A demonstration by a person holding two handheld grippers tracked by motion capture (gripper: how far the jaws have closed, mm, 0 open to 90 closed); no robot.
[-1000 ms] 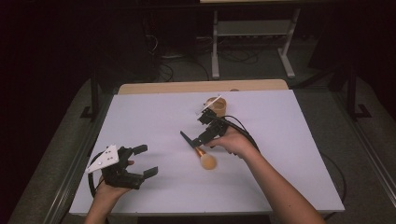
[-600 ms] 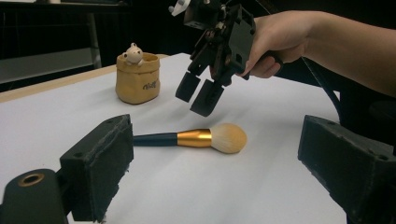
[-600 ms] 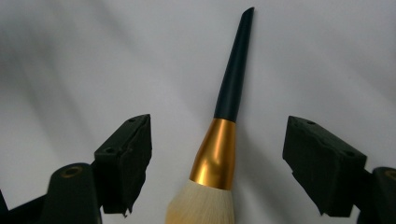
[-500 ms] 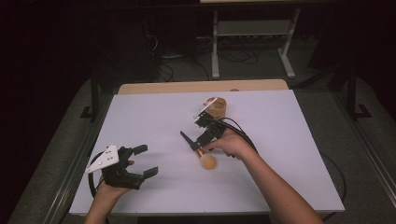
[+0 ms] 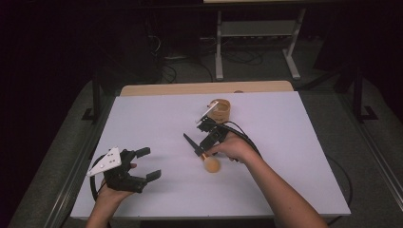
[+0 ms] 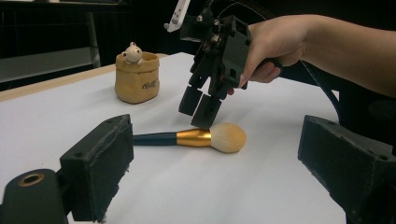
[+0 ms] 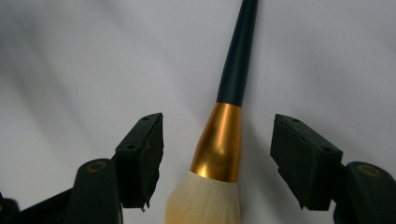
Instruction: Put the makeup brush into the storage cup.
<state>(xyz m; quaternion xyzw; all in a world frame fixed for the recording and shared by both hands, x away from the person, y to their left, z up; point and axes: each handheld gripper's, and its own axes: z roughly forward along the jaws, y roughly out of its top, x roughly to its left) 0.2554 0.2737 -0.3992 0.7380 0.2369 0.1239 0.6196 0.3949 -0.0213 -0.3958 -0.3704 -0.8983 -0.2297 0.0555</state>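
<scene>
- Brush [image 5: 203,154], centre of the high view: lies flat on the white counter [image 5: 294,142], dark handle toward the upper left, pale bristle head toward the lower right.
- Right gripper [image 5: 207,142]: poised directly over the brush's gold ferrule [image 7: 219,142]; its jaws have just been closing and straddle the ferrule, a gap on each side, pads not yet touching.
- Left gripper [image 5: 148,164], lower left of the high view: jaws spread wide, nothing between them, well apart from the brush.
- Tan pouch [image 6: 137,77], upper left of the left gripper view: stands upright beyond the brush, a small toy figure [image 6: 132,52] at its rim.
</scene>
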